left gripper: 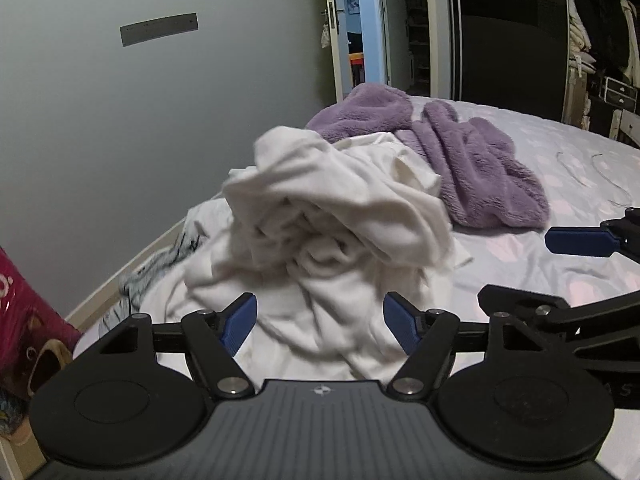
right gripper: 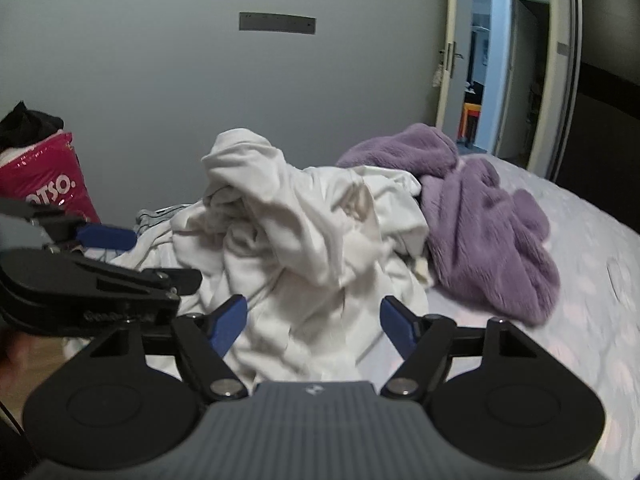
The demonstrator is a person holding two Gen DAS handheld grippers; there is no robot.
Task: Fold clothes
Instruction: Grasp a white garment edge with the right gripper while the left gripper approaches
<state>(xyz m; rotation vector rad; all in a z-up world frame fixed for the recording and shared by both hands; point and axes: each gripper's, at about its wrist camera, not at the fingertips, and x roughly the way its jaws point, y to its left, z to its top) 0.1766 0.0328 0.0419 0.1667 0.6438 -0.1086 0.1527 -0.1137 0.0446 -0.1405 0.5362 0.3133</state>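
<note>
A crumpled white garment [left gripper: 328, 232] lies heaped on the bed [left gripper: 560, 264]; it also shows in the right wrist view [right gripper: 304, 240]. A fluffy purple garment [left gripper: 472, 160] lies behind it to the right, seen too in the right wrist view [right gripper: 480, 220]. My left gripper [left gripper: 320, 326] is open and empty, just in front of the white heap. My right gripper [right gripper: 312, 326] is open and empty, also in front of the heap. The right gripper shows at the right edge of the left wrist view [left gripper: 580, 240]; the left gripper shows at the left of the right wrist view [right gripper: 104, 240].
A grey patterned cloth [left gripper: 160, 268] lies at the bed's left edge. A pink bag [right gripper: 48, 184] stands by the wall on the left. A grey wall is behind the bed. An open door [left gripper: 360, 32] and a wardrobe [left gripper: 592, 48] are at the back right.
</note>
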